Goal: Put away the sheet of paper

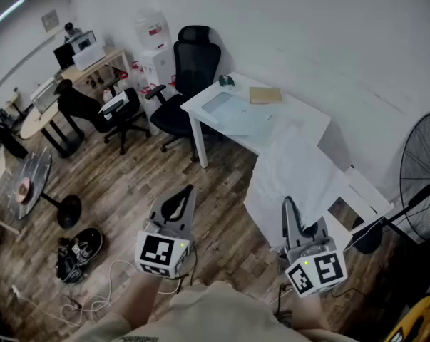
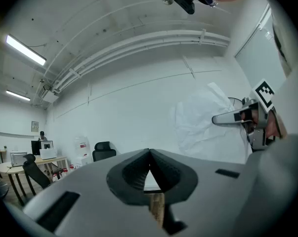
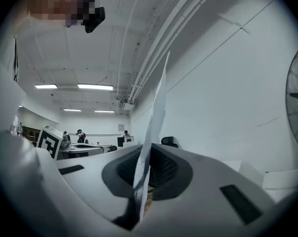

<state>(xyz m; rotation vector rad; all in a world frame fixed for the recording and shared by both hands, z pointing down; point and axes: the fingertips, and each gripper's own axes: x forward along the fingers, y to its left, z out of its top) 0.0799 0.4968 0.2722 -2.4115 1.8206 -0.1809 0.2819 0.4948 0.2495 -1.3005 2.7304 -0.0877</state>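
Right claw: we see it pinched on the sheet of paper.
Left claw: tips together, nothing held.
Sheet of paper: upright, at tabletop near edge; possibly touching, we can't tell.

Big white sheet of paper hangs right across the near end of the white counter, hiding it. Black round floor fan is sliced off by the right edge.

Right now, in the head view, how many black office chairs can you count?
2. One black office chair stands at the white desk's left end; the second chair is further left, by the wooden table. Others may lie outside the frame.
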